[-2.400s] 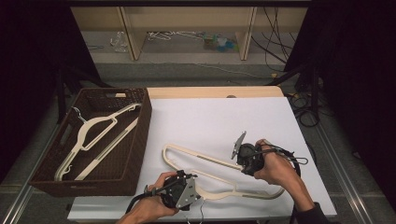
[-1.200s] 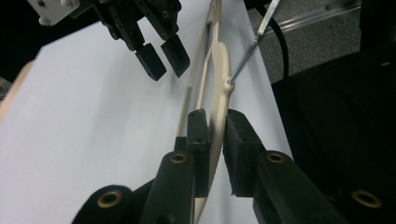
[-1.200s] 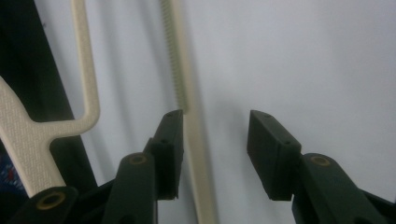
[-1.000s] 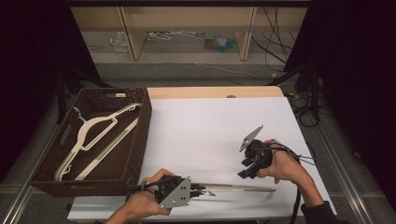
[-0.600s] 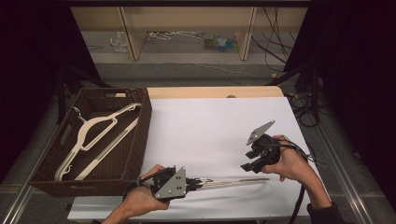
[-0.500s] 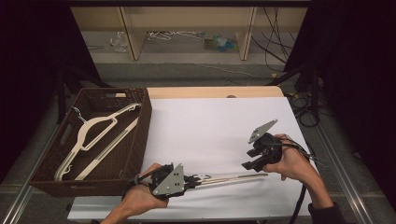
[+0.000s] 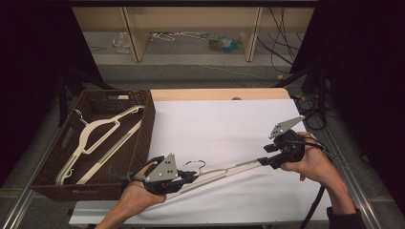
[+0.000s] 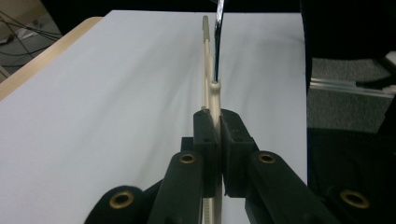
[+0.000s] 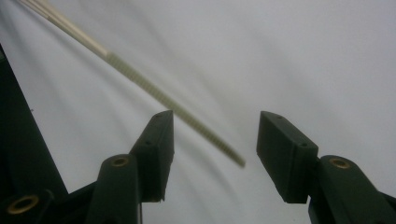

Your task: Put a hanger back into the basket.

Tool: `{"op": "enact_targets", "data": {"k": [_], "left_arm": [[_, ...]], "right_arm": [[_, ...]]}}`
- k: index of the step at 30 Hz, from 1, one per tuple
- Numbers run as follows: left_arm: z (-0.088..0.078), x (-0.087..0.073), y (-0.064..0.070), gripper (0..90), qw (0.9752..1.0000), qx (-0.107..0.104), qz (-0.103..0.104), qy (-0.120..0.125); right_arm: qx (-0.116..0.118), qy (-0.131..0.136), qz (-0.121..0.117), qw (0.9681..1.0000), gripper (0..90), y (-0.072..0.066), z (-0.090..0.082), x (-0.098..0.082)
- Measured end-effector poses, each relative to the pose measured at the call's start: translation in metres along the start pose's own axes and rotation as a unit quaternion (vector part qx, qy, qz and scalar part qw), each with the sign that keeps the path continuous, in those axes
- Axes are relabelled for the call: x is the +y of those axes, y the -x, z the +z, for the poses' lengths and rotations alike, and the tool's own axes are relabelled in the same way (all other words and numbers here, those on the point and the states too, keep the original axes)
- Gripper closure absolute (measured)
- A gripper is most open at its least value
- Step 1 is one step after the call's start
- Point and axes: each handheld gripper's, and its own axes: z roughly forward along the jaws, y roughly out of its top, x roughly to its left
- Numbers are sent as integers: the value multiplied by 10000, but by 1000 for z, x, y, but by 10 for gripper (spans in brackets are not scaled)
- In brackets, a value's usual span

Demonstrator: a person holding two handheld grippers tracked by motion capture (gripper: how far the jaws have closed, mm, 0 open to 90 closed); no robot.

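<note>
The left tool point(image 8: 218, 122) is clenched hard on the cream hanger point(image 7: 224, 170). Its two black jaws pinch the neck just under the metal hook point(image 7: 195, 164), with no gap visible between pads and plastic. From that grip the hanger runs edge-on away from the basket point(image 7: 149, 125), and it looks lifted clear of the white desk point(image 7: 215, 124) rather than lying flat on it.

The right tool point(image 9: 214, 140) is at the hanger's far end, the end farthest from the basket, and it is released. Its jaws stand about half apart with the ribbed tip of the hanger arm between them. The tip sits closer to one pad, and as far as the right gripper view shows, neither pad touches it.

The step in hand appears to be the carry. The left tool alone bears the hanger, and the right tool grips nothing. The basket stands just beside the left hand, and a second hanger point(image 7: 95, 131) already lies inside it, tilted against the wall.

The next move probably calls for swinging the long free end round towards the basket and raising it over the near rim. The hanger would then be lowered alongside the one already there before the left tool lets go. The hook could snag on the woven wall. The right tool needs to draw back from the tip so the swing does not catch it.
</note>
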Motion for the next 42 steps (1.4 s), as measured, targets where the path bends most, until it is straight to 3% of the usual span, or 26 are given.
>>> {"op": "enact_targets", "data": {"k": [8, 11, 13, 17, 20, 24, 29, 34, 35, 37, 38, 39, 42], "left_arm": [[-25, 7, -11, 860, 9986, 243, -441, 150], [-34, 8, -16, 860, 9972, 303, -634, 261], [-40, 9, -19, 860, 9958, 322, -770, 366], [-51, 12, -22, 860, 9938, 381, -931, 480], [-62, 16, -26, 860, 9909, 356, -1121, 655], [-75, 23, -29, 860, 9874, 360, -1307, 814], [-93, 34, -32, 859, 9860, 389, -1364, 881], [-117, 44, -39, 860, 9831, 444, -1482, 983], [-121, 46, -40, 860, 9819, 486, -1537, 992], [-132, 50, -44, 860, 9825, 592, -1468, 980], [-137, 52, -47, 859, 9823, 660, -1459, 974], [-143, 53, -49, 860, 9818, 706, -1466, 982], [-160, 56, -56, 859, 9790, 873, -1510, 1059]], "right_arm": [[-199, 272, 286, 9990, 424, 8, -14, -8], [-343, 400, 350, 9980, 362, 8, -16, -12], [-456, 498, 403, 9969, 319, 6, -11, -15], [-504, 545, 437, 9963, 305, 3, 0, -21], [-535, 513, 553, 9957, 297, -1, 8, -28], [-475, 412, 439, 9971, 293, -3, 17, -37], [-351, 226, 554, 9976, 294, -11, 26, -47], [-447, 306, 445, 9975, 289, -15, 36, -53], [-391, 247, 536, 9975, 280, -17, 37, -52], [-415, 284, 382, 9980, 279, -17, 40, -52], [-339, 179, 402, 9985, 279, -19, 40, -51], [-363, 255, 371, 9983, 279, -20, 42, -51], [-329, 221, 354, 9986, 279, -22, 43, -51]]}}
